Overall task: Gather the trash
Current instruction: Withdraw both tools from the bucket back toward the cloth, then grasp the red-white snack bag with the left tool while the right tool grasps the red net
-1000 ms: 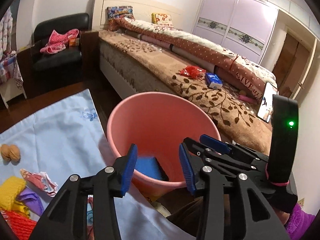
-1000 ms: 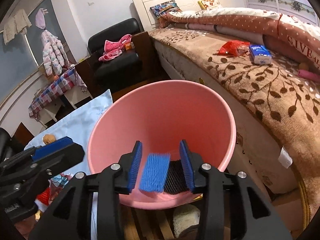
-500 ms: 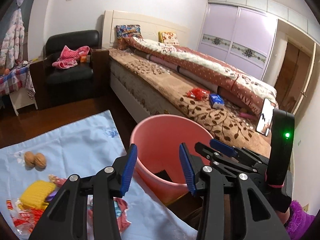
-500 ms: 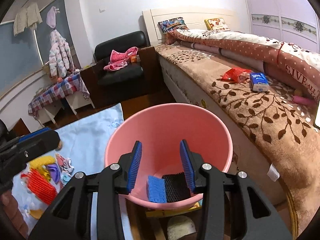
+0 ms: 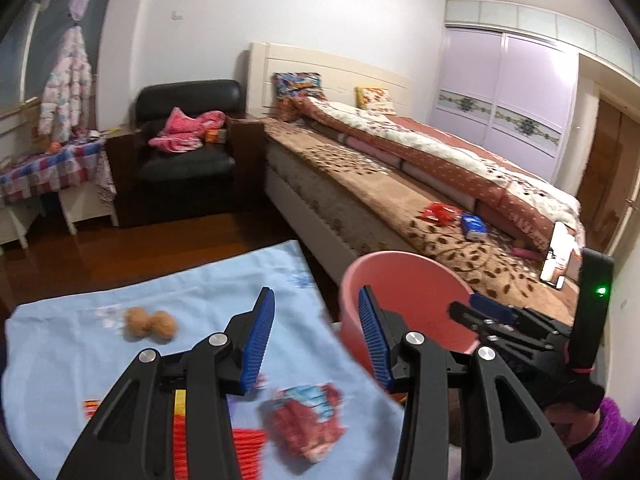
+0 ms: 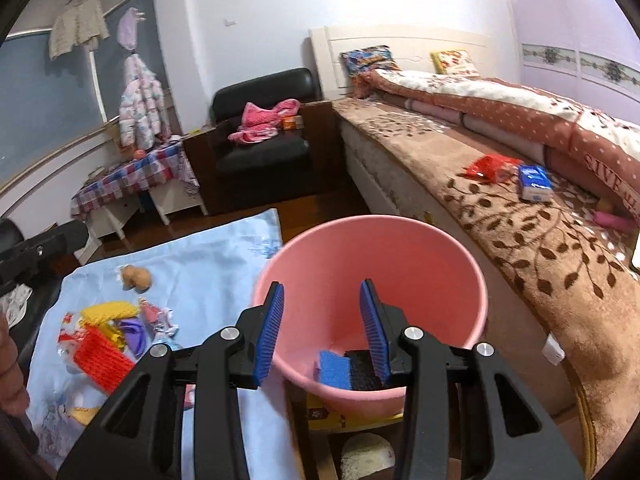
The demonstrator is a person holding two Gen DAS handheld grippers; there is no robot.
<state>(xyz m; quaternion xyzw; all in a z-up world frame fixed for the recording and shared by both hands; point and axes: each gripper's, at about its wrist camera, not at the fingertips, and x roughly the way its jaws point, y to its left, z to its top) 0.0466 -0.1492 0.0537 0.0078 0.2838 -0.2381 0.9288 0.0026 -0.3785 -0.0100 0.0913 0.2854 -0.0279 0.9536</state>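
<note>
A pink bucket stands on the floor by the bed, with a blue sponge and a black sponge lying at its bottom. My right gripper hovers open and empty above the bucket's near rim. Over the edge of the light blue cloth, just left of the bucket, my left gripper is open and empty too. The cloth carries two walnuts, a crumpled red and blue wrapper, a red net, a yellow piece and a purple scrap.
The bed runs along the right, with a red packet and a blue tissue pack on its brown cover. Behind the cloth stand a black armchair with pink clothes and a small table with a checked cloth.
Both grippers have pulled up and back from the bucket. The left one has swung left, so the cloth and its litter now fill its view. Both stay open.
</note>
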